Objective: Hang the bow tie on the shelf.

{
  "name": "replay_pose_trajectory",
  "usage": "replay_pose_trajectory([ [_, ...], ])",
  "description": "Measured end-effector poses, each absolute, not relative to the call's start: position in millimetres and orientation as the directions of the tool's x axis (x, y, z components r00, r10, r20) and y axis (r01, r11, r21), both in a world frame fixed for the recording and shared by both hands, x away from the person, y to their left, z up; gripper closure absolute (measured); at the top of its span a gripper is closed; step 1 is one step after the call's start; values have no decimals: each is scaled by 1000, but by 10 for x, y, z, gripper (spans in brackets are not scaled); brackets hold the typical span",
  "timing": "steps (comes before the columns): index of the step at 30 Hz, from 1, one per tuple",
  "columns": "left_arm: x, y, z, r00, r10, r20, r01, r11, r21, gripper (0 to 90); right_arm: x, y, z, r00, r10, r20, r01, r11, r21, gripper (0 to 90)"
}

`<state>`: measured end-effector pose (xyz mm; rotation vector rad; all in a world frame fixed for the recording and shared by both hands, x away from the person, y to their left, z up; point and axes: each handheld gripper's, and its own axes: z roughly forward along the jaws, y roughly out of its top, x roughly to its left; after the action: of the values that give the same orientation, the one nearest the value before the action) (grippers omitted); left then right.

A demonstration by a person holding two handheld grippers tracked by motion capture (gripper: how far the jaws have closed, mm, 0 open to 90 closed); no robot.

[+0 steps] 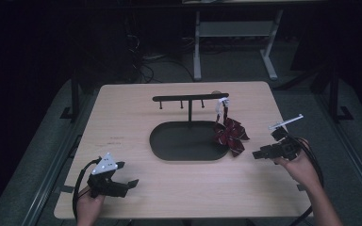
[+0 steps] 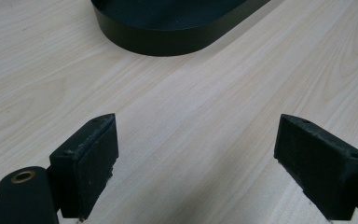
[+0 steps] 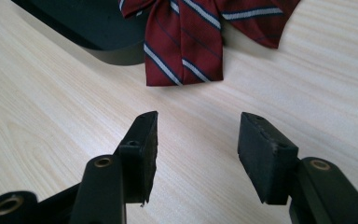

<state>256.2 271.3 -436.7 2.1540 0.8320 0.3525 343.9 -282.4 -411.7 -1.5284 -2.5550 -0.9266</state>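
Red striped bow tie (image 3: 186, 42) | just ahead of gaping R claw (image 3: 196, 154)

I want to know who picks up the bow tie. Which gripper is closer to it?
The right gripper. It sits just beside the red striped bow tie that hangs from the stand, while the left gripper is at the table's near left corner.

left gripper (image 2: 196, 154) jaws wide apart, nothing between | wooden table (image 2: 205, 107) beneath | black oval tray (image 2: 168, 39) ahead
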Motion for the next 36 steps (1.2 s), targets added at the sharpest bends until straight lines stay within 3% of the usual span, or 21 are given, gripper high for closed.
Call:
replay_pose_trajectory([
  [36,2562,2712,-4381,742,669,-28,455,-473,755,135,2911,-2866,-4397,-556,775,302,771,344,536,459],
])
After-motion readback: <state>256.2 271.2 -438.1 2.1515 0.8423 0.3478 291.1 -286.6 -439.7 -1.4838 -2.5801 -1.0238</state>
